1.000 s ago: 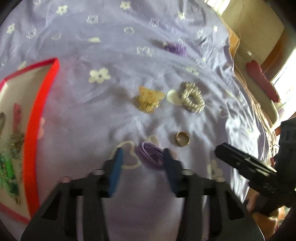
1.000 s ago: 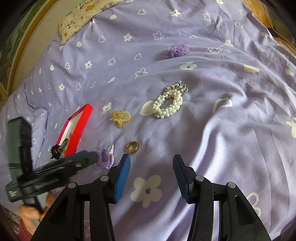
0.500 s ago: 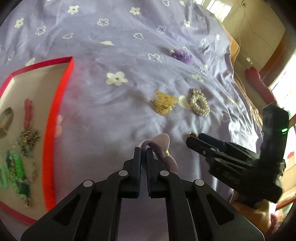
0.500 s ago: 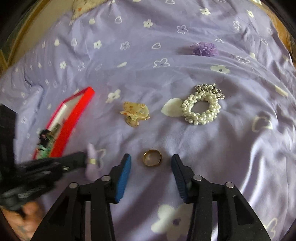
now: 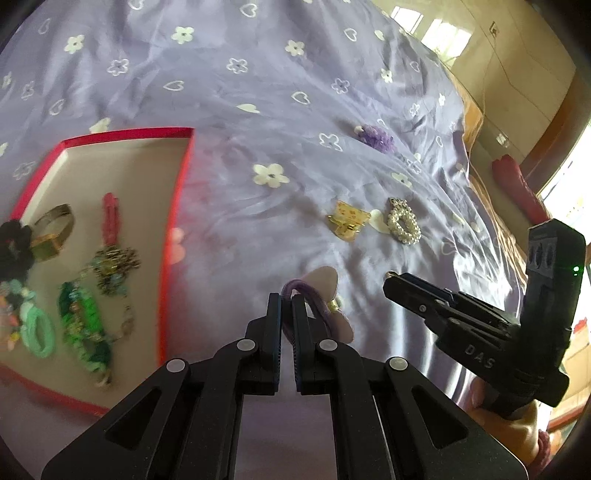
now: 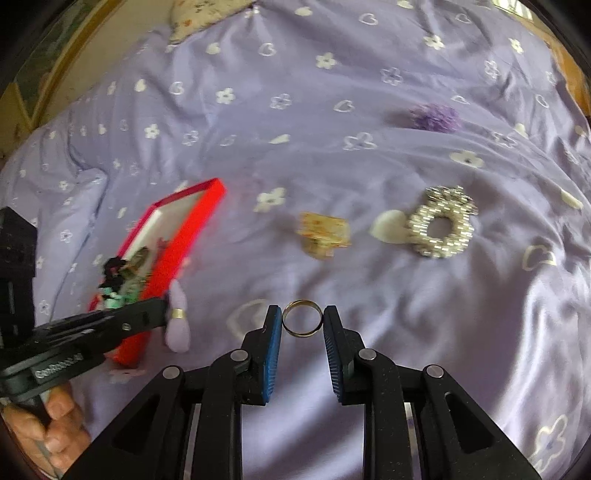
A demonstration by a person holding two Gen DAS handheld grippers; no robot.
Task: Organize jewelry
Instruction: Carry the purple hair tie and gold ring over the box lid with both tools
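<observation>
Left gripper (image 5: 287, 301) clenched on purple hair tie (image 5: 325, 295); carry over red box (image 5: 177, 206), then release. Right gripper (image 6: 302, 321) released, straddling gold ring (image 6: 302, 324); close squarely, lift slowly.

A lilac bedspread (image 6: 424, 332) printed with white flowers and hearts, a patterned pillow (image 6: 207, 14) at its far edge.

Gold ring (image 6: 301, 318) flat on bedspread; lilac hair tie (image 5: 320, 301) lifted.

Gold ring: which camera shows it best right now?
The right wrist view: the gold ring lies whole between the open right tongs. In the left wrist view, only a glint shows at the right tongs' tip.
</observation>
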